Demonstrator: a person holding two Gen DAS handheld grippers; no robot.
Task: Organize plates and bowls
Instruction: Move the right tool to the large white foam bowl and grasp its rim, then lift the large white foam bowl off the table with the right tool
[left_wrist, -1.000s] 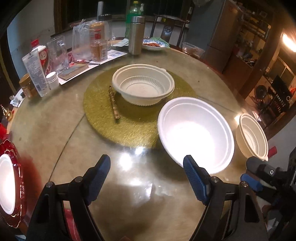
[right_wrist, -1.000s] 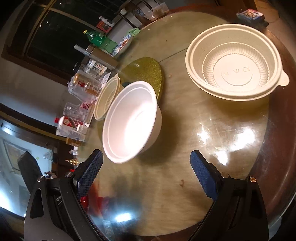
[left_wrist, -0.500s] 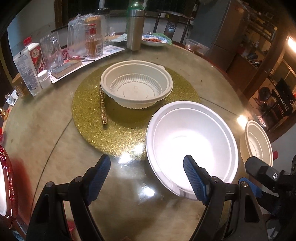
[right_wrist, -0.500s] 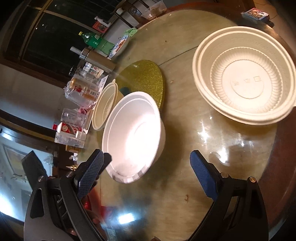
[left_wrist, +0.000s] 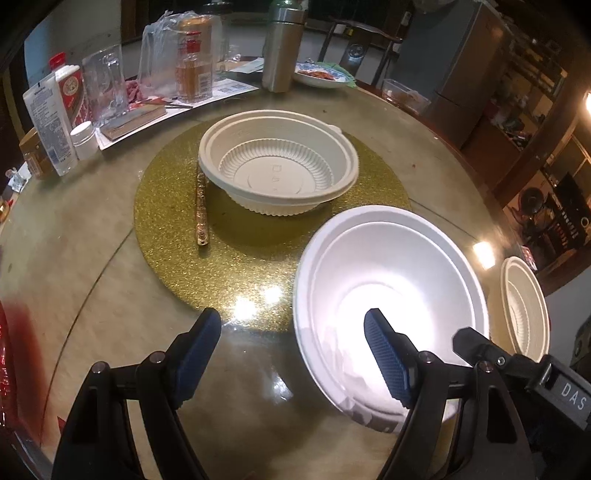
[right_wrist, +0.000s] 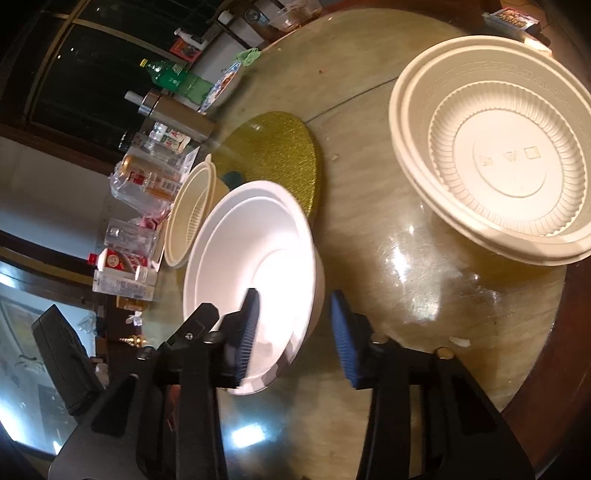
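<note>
A white foam bowl (left_wrist: 391, 291) stands on the glass table, partly over the gold mat (left_wrist: 236, 236). My left gripper (left_wrist: 291, 343) is open and empty; its right finger hangs over the bowl's inside. My right gripper (right_wrist: 293, 325) straddles the near rim of the same bowl (right_wrist: 255, 251), jaws narrowed but apart, one finger inside and one outside. A cream ribbed bowl (left_wrist: 280, 166) sits on the mat. Another cream bowl (right_wrist: 502, 147) sits to the right, also in the left wrist view (left_wrist: 524, 302).
A gold stick (left_wrist: 201, 210) lies on the mat left of the cream bowl. Bottles, a glass mug (left_wrist: 105, 86), a steel flask (left_wrist: 282, 44) and a food plate (left_wrist: 319, 75) crowd the table's far side. A red plate edge (left_wrist: 7, 354) shows at left.
Both grippers moved in toward the white bowl. My right gripper's jaws narrowed from wide open to around the bowl's near rim.
</note>
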